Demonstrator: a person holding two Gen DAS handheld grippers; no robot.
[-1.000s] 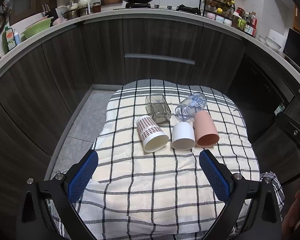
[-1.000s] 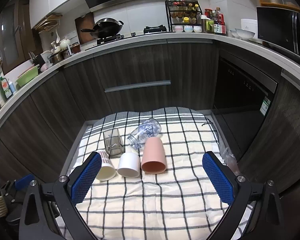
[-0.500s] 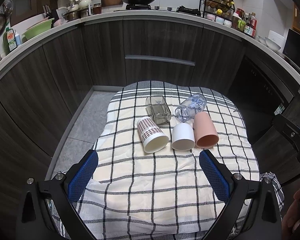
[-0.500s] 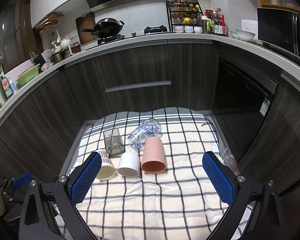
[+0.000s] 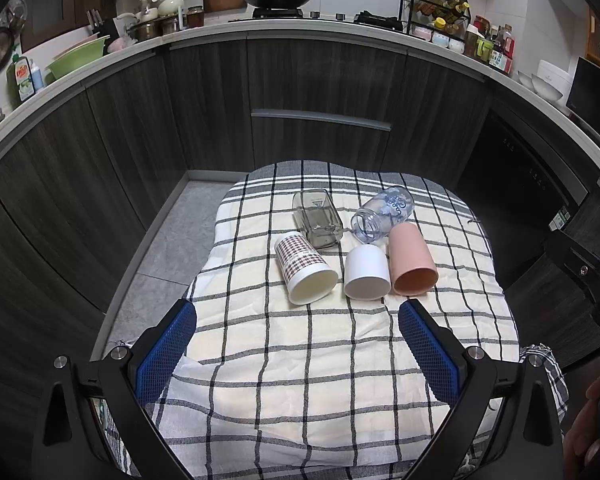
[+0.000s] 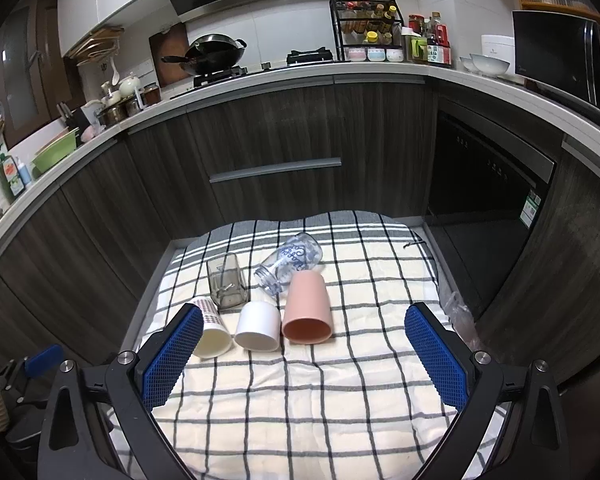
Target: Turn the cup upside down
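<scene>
Several cups lie on their sides on a checked cloth [image 5: 308, 368]: a red-patterned white cup [image 5: 305, 268], a white cup [image 5: 367, 273], a pink cup [image 5: 412, 259], a smoky square glass [image 5: 317, 219] and a clear printed bottle [image 5: 382, 214]. The same group shows in the right wrist view: the pink cup [image 6: 307, 308], the white cup [image 6: 258, 326] and the glass [image 6: 226, 281]. My left gripper [image 5: 298, 354] is open and empty, nearer than the cups. My right gripper [image 6: 304, 356] is open and empty, also nearer than the cups.
Dark kitchen cabinets [image 5: 320, 92] curve behind the cloth-covered table. A grey floor [image 5: 168, 240] lies to the left. A dark oven front [image 6: 484, 192] stands to the right. The right gripper's body [image 5: 584, 276] shows at the left wrist view's right edge.
Both views have shifted only slightly; the cups sit a touch lower in the left wrist view. Nothing on the cloth has moved and both grippers stay open.
</scene>
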